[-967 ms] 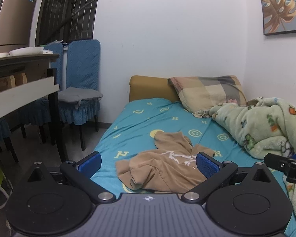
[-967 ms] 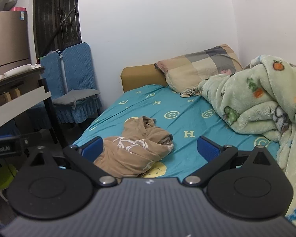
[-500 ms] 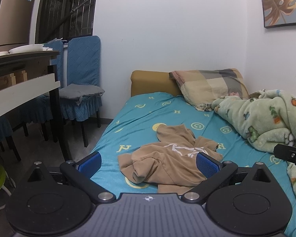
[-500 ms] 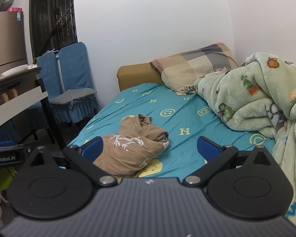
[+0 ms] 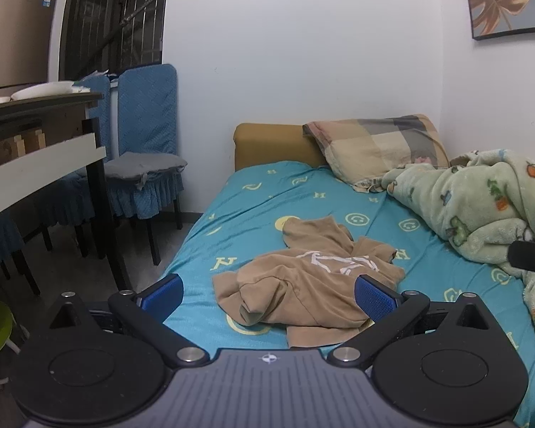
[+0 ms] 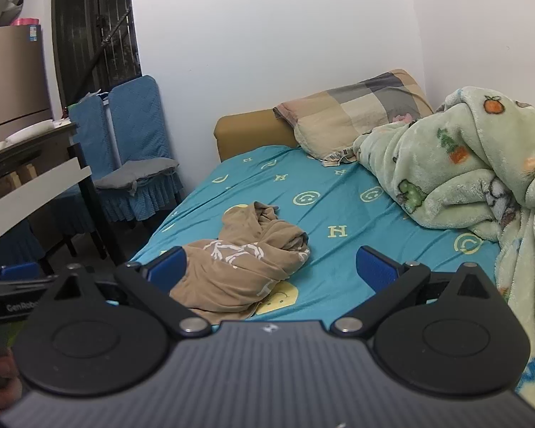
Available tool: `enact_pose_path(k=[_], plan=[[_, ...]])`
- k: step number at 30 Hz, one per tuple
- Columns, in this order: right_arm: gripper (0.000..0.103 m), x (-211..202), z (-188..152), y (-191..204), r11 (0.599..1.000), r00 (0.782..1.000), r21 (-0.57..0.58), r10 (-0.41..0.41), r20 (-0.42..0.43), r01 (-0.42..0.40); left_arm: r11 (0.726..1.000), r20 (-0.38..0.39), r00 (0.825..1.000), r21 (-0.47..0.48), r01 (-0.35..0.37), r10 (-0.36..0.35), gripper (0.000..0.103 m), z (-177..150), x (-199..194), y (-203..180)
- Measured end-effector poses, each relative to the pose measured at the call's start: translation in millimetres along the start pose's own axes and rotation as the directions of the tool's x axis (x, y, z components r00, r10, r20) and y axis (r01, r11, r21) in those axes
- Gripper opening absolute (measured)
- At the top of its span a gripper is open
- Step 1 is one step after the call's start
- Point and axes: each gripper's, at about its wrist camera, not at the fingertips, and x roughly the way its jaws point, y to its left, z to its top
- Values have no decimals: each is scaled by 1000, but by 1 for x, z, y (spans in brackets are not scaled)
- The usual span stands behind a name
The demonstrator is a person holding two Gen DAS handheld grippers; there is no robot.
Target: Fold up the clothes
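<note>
Teal bed sheet (image 5: 253,210) holds crumpled tan garment (image 5: 310,281), hood toward pillow (image 5: 378,149).

Both claws (image 5: 269,294) (image 6: 271,267) farther back from hoodie (image 5: 314,281).

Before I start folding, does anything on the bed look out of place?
Only the tan printed garment: it lies crumpled on the teal patterned sheet, bunched over itself. The green fleece blanket is heaped along the wall side. Nothing looks spilled or damaged.
</note>
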Motion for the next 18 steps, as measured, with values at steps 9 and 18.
enact_pose_path(k=[9,18], plan=[[103,21,82,-3,982,999,188,-22,48,12,995,-183,979,-55,79,-87,103,43,107,17],[103,98,33,-55,973,1000,229,0,-31,7,976,-272,958,-215,33,-93,96,20,230,37]])
